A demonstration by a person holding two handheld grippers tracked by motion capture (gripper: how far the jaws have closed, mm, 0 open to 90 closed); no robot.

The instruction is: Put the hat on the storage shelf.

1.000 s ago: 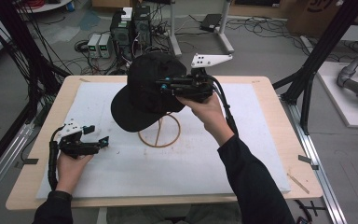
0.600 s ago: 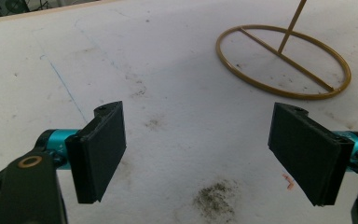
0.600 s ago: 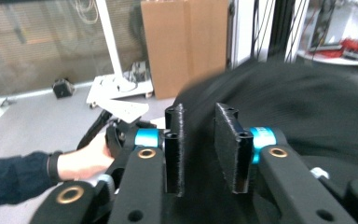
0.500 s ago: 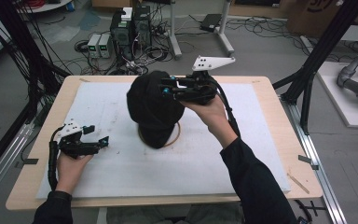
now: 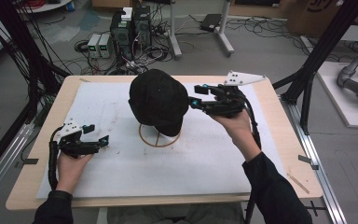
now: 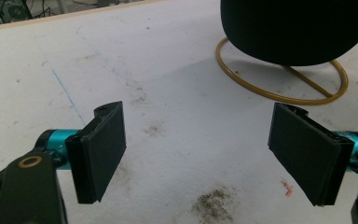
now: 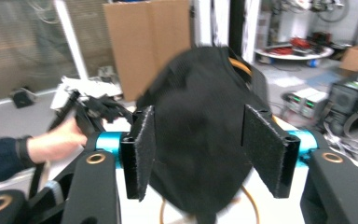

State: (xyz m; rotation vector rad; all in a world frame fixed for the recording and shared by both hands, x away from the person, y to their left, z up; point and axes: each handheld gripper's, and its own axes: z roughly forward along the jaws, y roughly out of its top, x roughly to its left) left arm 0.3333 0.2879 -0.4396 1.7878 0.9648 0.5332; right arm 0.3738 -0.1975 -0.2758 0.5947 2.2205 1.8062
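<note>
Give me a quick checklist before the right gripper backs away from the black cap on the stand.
1. Black cap sits on the wire stand: ok.
2. Right gripper jaws, which have just been opening, off the cap: ok.
3. Cap hangs level on the stand: cannot tell.
4. Stand's ring flat on the white mat: ok.
5. Left gripper open and apart from the stand: ok.

tongs [image 5: 196, 96]: black, teal joints | pads [image 6: 103, 149]: flat black | sleeves [image 5: 275, 191]: dark

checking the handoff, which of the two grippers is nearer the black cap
The right gripper, open beside the black cap on its stand; the left gripper rests far off.
</note>
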